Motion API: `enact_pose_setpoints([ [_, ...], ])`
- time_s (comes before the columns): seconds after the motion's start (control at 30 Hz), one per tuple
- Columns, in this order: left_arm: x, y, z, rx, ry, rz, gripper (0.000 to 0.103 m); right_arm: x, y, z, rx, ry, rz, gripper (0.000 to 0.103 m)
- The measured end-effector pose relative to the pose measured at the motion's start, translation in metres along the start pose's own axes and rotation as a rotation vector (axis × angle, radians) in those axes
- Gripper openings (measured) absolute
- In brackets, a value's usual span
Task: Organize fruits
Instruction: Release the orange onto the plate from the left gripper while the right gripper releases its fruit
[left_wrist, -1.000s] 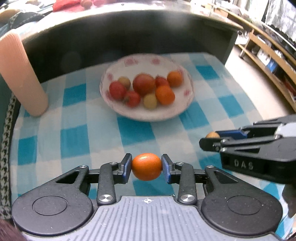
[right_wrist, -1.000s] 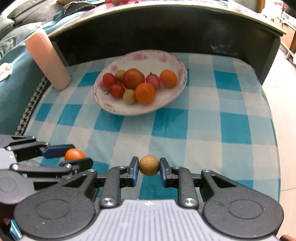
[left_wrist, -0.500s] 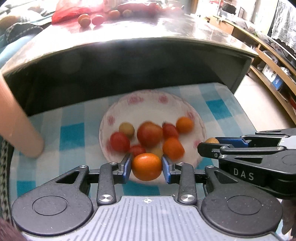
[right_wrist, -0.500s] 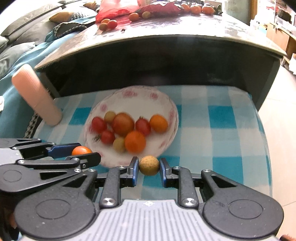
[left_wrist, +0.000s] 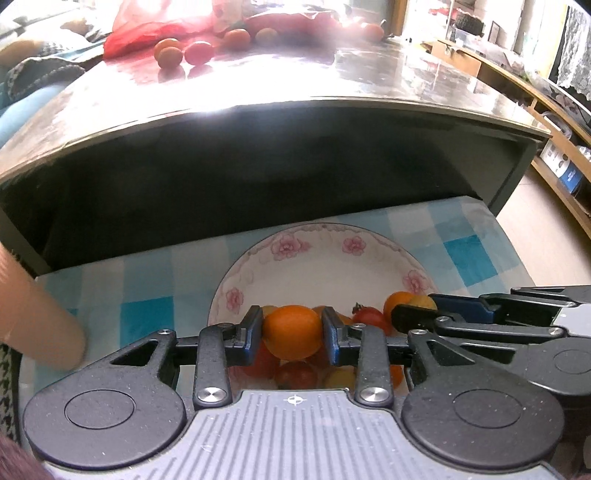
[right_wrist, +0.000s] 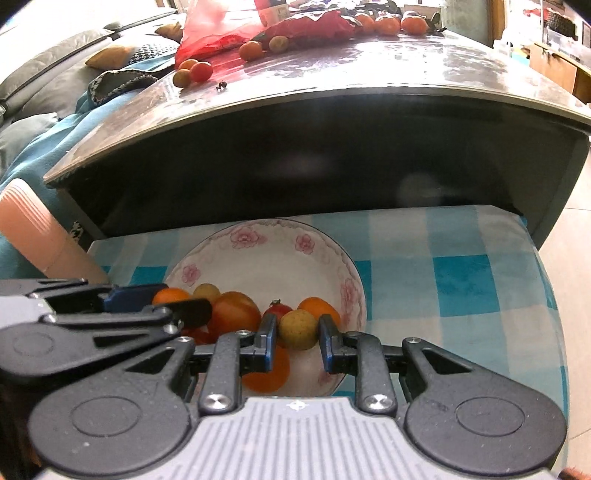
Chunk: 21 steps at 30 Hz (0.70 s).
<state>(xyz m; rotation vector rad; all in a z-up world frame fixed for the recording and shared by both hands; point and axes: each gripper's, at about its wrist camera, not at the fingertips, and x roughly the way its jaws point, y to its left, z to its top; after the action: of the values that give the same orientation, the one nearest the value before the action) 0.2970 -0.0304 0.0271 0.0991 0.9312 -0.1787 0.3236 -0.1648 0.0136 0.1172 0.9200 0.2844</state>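
- Both grippers have travelled forward from the near end of the checked cloth and now hang over the near half of the floral plate (right_wrist: 258, 236), which a second ago lay well ahead of them.
- Left gripper (left_wrist: 292, 332): its fingers are pinched onto an orange fruit (left_wrist: 291, 331), pads pressing both sides, above the pile of fruit on the plate.
- Right gripper (right_wrist: 297, 330): drawn in almost as far as it goes around a small tan fruit (right_wrist: 298, 329), held over the plate's near right part, just beside the left gripper.
- On the plate sit a large red-orange fruit (right_wrist: 236, 314), a small red tomato with a stem (right_wrist: 277, 309), another orange one (right_wrist: 317, 308) by the right rim, and more partly hidden under the tools.
- Blue-and-white checked cloth (right_wrist: 461, 280) lies under the plate.
- Peach ribbed cylinder (right_wrist: 40, 236) stands left of the plate.
- Behind the plate rises a dark table top (right_wrist: 369, 62) with loose fruit and a red bag (right_wrist: 218, 33).
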Motion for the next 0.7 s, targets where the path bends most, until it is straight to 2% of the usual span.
enact_pose_setpoints([
  [0.53,0.012,0.009,0.006,-0.035,0.001,0.006,0.042,0.012,0.004,0.006,0.001,-0.029,-0.017,0.04],
  [0.7,0.012,0.01,0.006,-0.04,-0.002,0.021,0.05,0.013,0.005,0.005,0.006,-0.041,-0.02,0.04],
])
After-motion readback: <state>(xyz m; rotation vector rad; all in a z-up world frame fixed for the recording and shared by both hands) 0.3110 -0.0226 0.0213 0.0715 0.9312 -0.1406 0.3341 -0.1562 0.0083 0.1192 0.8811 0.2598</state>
